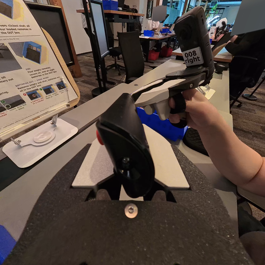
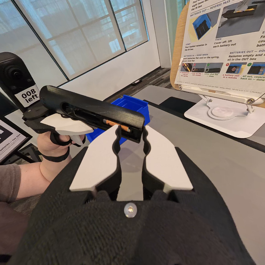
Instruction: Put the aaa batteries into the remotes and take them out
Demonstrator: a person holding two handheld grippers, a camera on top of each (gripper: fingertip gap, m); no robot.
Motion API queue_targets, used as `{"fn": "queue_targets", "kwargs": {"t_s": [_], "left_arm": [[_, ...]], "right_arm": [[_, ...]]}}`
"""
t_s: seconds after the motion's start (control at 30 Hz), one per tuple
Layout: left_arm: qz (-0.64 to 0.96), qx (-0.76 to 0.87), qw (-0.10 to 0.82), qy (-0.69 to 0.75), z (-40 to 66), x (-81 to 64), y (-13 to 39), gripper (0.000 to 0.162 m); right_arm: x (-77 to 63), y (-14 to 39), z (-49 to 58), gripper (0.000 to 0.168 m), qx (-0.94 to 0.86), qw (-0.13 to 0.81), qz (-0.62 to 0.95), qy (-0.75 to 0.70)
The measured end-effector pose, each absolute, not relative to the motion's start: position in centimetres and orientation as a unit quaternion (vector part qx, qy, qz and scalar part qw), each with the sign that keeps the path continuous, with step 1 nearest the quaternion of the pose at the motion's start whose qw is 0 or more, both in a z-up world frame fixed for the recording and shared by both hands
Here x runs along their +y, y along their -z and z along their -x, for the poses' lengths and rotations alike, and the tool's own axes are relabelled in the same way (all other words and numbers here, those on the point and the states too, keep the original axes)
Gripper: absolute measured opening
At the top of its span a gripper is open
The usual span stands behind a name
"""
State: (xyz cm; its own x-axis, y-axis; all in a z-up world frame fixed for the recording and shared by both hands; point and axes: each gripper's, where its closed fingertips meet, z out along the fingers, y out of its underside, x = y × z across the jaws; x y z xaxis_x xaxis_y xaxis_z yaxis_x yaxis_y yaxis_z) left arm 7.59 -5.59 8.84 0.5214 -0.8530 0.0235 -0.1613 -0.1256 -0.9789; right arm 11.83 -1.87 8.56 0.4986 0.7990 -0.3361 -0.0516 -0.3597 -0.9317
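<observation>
Left tool (image 1: pixel 126 143) is clamped on a black remote (image 1: pixel 126 147), which stands up between its white fingers (image 1: pixel 88 164), red button facing left. In the right wrist view the same remote (image 2: pixel 91 109) lies crosswise with its battery bay uncovered; one orange AAA battery (image 2: pixel 113 123) sits at the bay's right end (the other slot looks empty, though shadow obscures it). Right tool (image 2: pixel 131 129) is spread, holding nothing, its left fingertip (image 2: pixel 114 129) just at the battery and its right fingertip past the remote's end. Beyond, a blue bin (image 2: pixel 133 104) rests on the grey surface (image 2: pixel 200 157). Farther right stands an instruction card (image 2: pixel 223 47) on a white stand (image 2: pixel 229 121).
</observation>
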Motion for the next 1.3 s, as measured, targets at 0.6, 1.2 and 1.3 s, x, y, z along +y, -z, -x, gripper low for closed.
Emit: {"fn": "queue_targets", "kwargs": {"t_s": [0.6, 1.2, 1.3], "left_arm": [[0.676, 0.379, 0.54, 0.328, -7.33, -5.97, -9.17, 0.018], [0.676, 0.381, 0.537, 0.332, -7.3, -5.96, -9.18, 0.018], [0.676, 0.381, 0.535, 0.335, -7.28, -6.0, -9.2, 0.018]], "right_arm": [[-2.38, -8.78, -11.88, 0.025, -0.281, 0.488, 0.702, -0.437], [-2.39, -8.73, -11.97, 0.022, -0.283, 0.48, 0.702, -0.444], [-2.44, -8.76, -11.99, 0.022, -0.284, 0.478, 0.702, -0.446]]}}
